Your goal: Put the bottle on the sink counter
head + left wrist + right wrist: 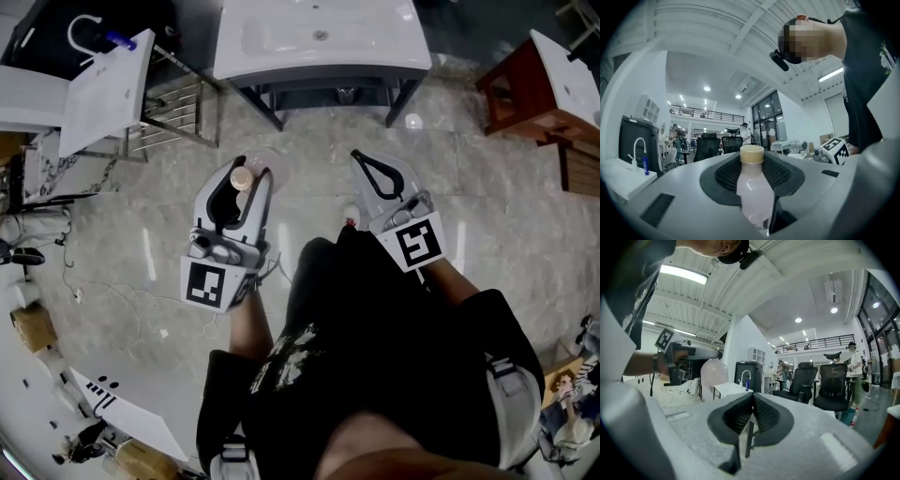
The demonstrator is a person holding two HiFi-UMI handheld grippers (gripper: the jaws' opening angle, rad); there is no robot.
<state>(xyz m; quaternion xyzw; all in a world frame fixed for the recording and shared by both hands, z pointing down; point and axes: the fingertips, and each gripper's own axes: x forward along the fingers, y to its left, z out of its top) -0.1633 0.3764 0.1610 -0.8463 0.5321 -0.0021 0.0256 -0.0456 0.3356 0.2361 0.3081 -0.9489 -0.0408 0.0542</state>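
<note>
A pale pink bottle [243, 176] with a tan cap stands upright between the jaws of my left gripper [251, 178], which is shut on it over the marble floor. In the left gripper view the bottle [753, 190] fills the gap between the dark pads, cap uppermost. My right gripper [358, 157] hovers level beside it on the right, shut with nothing in it; its pads meet at the tips [752, 398]. The white sink counter [394, 52] lies ahead at the top of the head view. From the right gripper view the bottle [714, 372] shows at the left.
A second white basin [103, 89] with a faucet sits at the upper left beside a metal rack [178, 112]. A brown wooden stand [525, 94] is at the upper right. Cables trail on the floor at left. Office chairs [834, 380] stand further off.
</note>
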